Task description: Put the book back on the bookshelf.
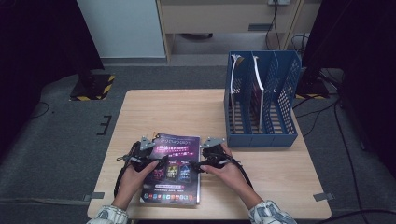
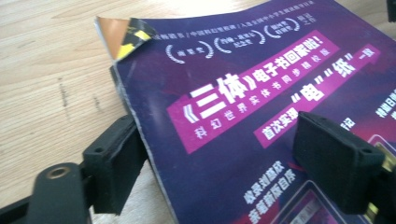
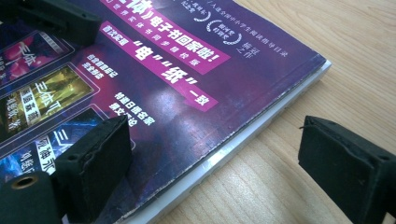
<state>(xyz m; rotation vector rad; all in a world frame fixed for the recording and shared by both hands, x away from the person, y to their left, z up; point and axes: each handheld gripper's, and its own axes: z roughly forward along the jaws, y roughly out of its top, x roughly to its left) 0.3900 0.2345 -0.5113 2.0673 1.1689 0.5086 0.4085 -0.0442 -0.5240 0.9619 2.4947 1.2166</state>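
Straddling opposite edges of the purple glossy magazine (image 1: 173, 169) lying flat on the light wooden table (image 1: 280, 172), the left gripper (image 2: 224, 158) and right gripper (image 3: 219, 154) both stand open (nothing pinched yet), probably to lift it toward the blue file rack (image 1: 261, 100).

Glossy paper cover on the magazine (image 2: 261, 112), catching the light, its corner (image 2: 123, 32) dog-eared and the white page edges (image 3: 243, 144) showing slightly rough. The table (image 1: 154, 109) is pale wood-grain, smooth and matt, with a few scuffs. Matt black pads (image 3: 95, 161) on the gripper look rubbery, a little grainy. The file rack (image 1: 261, 100) is blue perforated plastic. Grey carpet (image 1: 60, 135) looks coarse.
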